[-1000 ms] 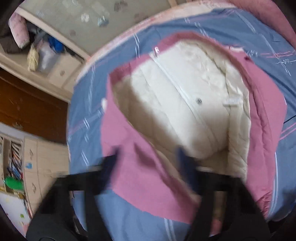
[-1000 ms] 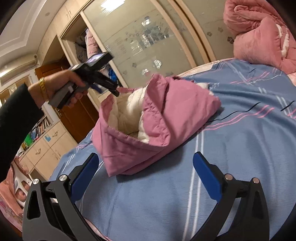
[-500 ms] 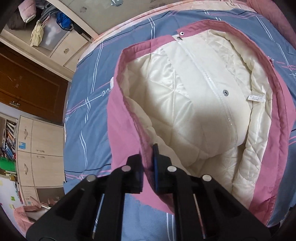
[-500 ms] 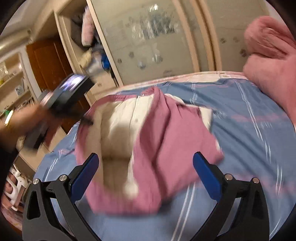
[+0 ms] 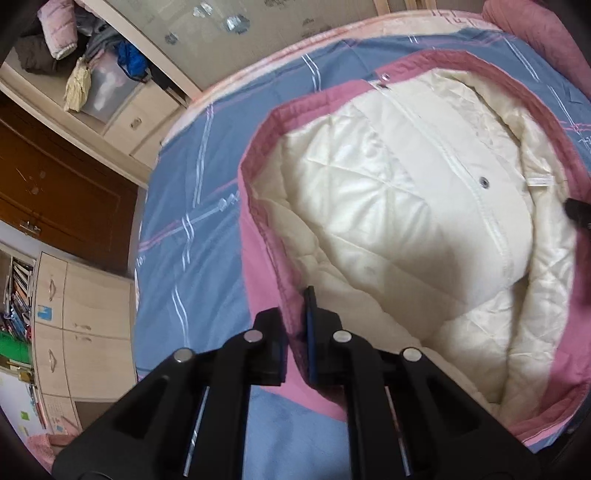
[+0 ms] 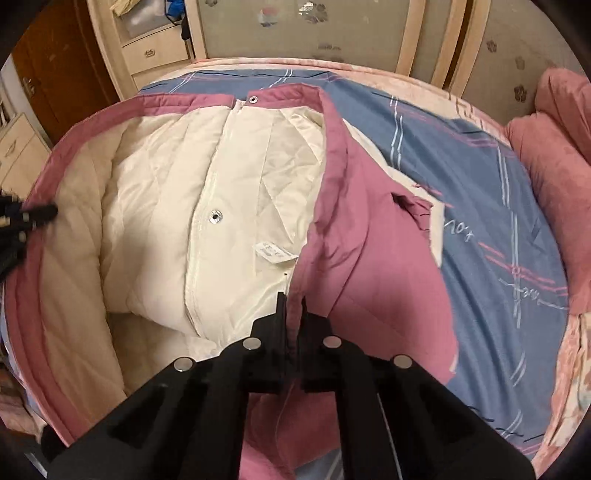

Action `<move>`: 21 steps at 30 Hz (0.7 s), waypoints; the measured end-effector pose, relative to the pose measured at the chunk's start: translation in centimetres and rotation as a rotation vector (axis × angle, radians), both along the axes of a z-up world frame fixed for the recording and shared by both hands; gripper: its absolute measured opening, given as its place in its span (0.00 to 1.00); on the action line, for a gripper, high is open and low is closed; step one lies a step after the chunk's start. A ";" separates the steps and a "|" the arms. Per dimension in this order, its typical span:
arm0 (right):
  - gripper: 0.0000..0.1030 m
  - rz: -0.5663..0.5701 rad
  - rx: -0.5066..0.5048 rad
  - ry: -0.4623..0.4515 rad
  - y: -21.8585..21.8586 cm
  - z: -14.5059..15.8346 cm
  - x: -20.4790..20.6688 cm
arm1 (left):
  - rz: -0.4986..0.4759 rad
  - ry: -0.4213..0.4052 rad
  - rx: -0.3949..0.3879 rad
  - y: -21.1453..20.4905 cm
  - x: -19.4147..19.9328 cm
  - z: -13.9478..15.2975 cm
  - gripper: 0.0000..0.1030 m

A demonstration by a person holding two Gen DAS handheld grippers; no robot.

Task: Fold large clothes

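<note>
A large pink padded jacket (image 5: 258,258) with cream quilted lining (image 5: 388,206) lies opened over a blue striped bed. My left gripper (image 5: 295,314) is shut on the jacket's pink hem at one side. My right gripper (image 6: 292,314) is shut on the pink hem (image 6: 332,206) at the opposite side, beside a white care label (image 6: 275,253). The lining (image 6: 155,206) with its snap buttons (image 6: 215,216) sags between the two grippers. The left gripper's tip also shows at the left edge of the right wrist view (image 6: 33,216); the right gripper's tip shows at the right edge of the left wrist view (image 5: 578,212).
The blue bed sheet (image 6: 480,184) spreads under the jacket. A pink quilt (image 6: 554,177) is heaped at the right of the bed. Wardrobe doors (image 6: 295,33), drawers (image 5: 136,118) and a brown door (image 5: 55,195) stand beyond the bed edge.
My left gripper closed on the jacket hem. My right gripper moved in over the jacket and closed on the opposite hem, and the jacket spread open between them.
</note>
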State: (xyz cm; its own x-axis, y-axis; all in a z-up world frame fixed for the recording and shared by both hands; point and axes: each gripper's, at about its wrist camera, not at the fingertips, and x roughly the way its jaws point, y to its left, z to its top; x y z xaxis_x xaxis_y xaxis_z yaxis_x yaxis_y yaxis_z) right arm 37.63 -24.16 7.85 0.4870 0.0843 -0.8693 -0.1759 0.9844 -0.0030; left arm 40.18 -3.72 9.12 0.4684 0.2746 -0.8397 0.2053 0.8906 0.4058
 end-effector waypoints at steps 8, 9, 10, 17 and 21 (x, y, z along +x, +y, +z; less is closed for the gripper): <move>0.03 -0.066 -0.116 -0.041 -5.7 5.0 0.5 | 0.045 -0.020 -0.032 5.6 1.5 2.1 0.07; 0.03 -0.083 -0.138 -0.036 -7.0 5.7 0.9 | 0.051 -0.025 -0.021 6.5 1.9 2.6 0.07; 0.03 -0.101 -0.154 -0.029 -8.2 6.1 1.2 | 0.058 -0.030 -0.017 7.2 2.2 3.1 0.07; 0.03 -0.167 -0.117 -0.012 -13.4 8.3 3.2 | 0.106 -0.049 -0.030 10.8 5.8 6.3 0.19; 0.03 -0.209 -0.091 -0.051 -14.2 10.4 4.6 | 0.094 -0.106 0.038 8.9 7.6 7.9 0.18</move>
State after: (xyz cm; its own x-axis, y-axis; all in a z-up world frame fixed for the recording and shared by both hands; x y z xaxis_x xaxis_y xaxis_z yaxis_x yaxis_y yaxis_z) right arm 42.25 -38.38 18.21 0.5292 -0.1001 -0.8426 0.0343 0.9947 -0.0966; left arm 47.83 5.16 17.05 0.5246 0.3520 -0.7751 0.0764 0.8873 0.4547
